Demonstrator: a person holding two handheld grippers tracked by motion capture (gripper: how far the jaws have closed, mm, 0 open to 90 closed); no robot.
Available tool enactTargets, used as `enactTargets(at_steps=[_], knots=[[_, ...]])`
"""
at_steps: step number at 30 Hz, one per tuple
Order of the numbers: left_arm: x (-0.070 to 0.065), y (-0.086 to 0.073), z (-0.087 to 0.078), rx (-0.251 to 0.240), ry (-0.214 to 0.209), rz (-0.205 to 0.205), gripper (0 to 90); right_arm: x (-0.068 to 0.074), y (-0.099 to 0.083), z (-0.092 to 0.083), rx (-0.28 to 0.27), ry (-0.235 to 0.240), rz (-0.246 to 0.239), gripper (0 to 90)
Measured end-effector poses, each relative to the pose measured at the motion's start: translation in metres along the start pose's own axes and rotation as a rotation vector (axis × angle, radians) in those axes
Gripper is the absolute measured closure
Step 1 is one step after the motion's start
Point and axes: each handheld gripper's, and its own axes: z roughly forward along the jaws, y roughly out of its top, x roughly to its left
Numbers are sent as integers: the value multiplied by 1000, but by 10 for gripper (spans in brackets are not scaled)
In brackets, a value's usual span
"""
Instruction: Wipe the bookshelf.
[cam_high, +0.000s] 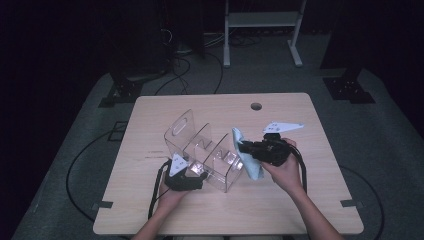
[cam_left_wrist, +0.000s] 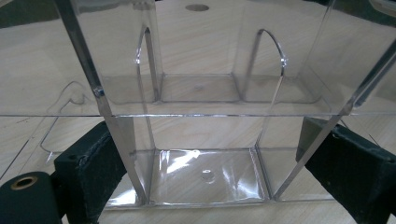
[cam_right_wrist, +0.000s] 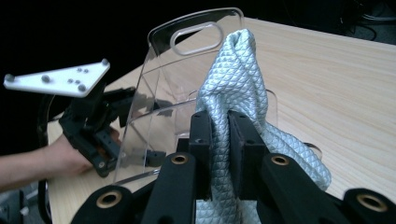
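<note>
Dark room, pale wooden desk (cam_high: 150, 210). On it stands a clear acrylic organizer (cam_high: 200, 150) with dividers and a handle slot. The left tool (cam_left_wrist: 205, 175) spans one end of it, jaws wide and pads against its walls, steadying it. The right tool (cam_right_wrist: 219, 140) is clamped on a soft, quilted grey cloth (cam_right_wrist: 238, 84), bunched just beside the organizer's far side. Likely light and limp, the cloth is best pinched at a gathered fold; the acrylic looks stiff, slippery and scratch-prone.
</note>
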Motion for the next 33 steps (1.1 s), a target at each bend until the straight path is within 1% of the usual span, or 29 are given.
enactTargets(at_steps=[1,2,3,4,5,6,7,8,9,10,11,14,16,18,19,20,21,22,24,25,26,27,28,31,32,33], knots=[[-1,0,0,0,1,-1,78,-1,1,0,6,-7,-5,799],[-1,0,0,0,1,-1,78,-3,2,0,5,-25,-3,799],[-1,0,0,-2,1,-2,77,-8,3,0,5,-52,-2,800],[-1,0,0,-2,0,-2,78,-13,4,0,3,-69,9,800],[-1,0,0,-2,1,-1,77,-19,5,0,0,-75,30,800],[-1,0,0,-2,1,-1,77,-19,5,0,0,-75,30,800],[-1,0,0,-3,1,0,77,-24,5,0,-4,-79,44,800],[-1,0,0,-3,1,1,77,-28,2,0,-16,-72,64,800],[-1,0,0,-3,3,1,77,-26,2,0,-17,-77,60,800],[-1,0,1,-3,3,1,77,-22,0,-1,-17,-69,55,800],[-1,0,1,-3,3,0,77,-17,-1,-2,-18,-51,51,800],[-1,1,0,0,3,3,77,0,-3,-2,-5,-11,14,799],[-1,1,0,2,3,9,78,6,-2,-2,10,-26,-24,800],[-2,1,0,2,3,5,77,2,-1,-2,9,-47,-14,800],[-2,1,0,2,3,5,77,-2,-1,-2,5,-51,-4,800],[-2,1,0,-1,4,5,77,-5,-1,-2,3,-44,19,800],[-2,1,0,-1,4,8,77,-4,-1,-2,-2,-44,24,800],[-2,1,0,-1,4,9,77,-2,-2,-2,-4,-51,15,800],[-1,1,1,-2,3,12,77,6,-4,-2,-1,-20,11,800],[-1,1,1,-2,3,12,77,6,-4,-2,-1,-20,11,800],[-1,1,1,-2,3,8,77,16,-6,-2,7,3,-14,799],[-1,1,1,-2,3,9,77,19,-6,-2,13,5,-26,799],[-2,1,1,-2,4,9,77,19,-6,-2,14,-3,-37,799],[-2,1,1,-2,4,17,77,10,-4,-3,4,-18,-1,800],[-2,1,1,-2,5,17,77,7,-4,-3,-2,-13,18,800],[-2,1,1,-3,5,16,77,6,-5,-3,-7,-8,28,800]])
